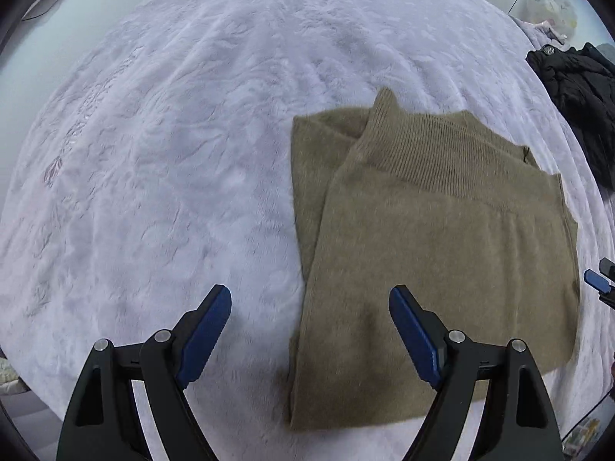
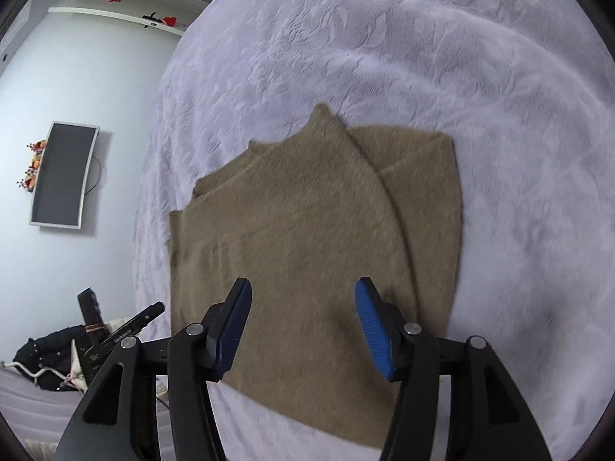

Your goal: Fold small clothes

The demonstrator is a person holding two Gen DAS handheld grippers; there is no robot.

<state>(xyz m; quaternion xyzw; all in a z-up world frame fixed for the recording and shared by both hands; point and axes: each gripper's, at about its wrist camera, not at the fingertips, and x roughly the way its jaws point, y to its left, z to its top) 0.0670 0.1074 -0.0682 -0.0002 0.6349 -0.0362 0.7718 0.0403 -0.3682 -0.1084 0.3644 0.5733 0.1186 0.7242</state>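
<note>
A tan knitted sweater (image 1: pixel 442 238) lies folded flat on the pale lilac blanket (image 1: pixel 173 153); one side is folded over the body, with its ribbed hem on top. My left gripper (image 1: pixel 309 299) is open and empty above the sweater's left edge. The right gripper's blue tip (image 1: pixel 595 280) shows at the far right of this view. In the right wrist view the sweater (image 2: pixel 307 238) fills the middle, and my right gripper (image 2: pixel 303 292) is open and empty above its near part. The blanket (image 2: pixel 499 115) surrounds it.
A black jacket (image 1: pixel 576 92) lies at the bed's right edge in the left wrist view. In the right wrist view it lies at the lower left (image 2: pixel 42 353), beside a black stand (image 2: pixel 92 319). A wall screen (image 2: pixel 61 176) hangs at left.
</note>
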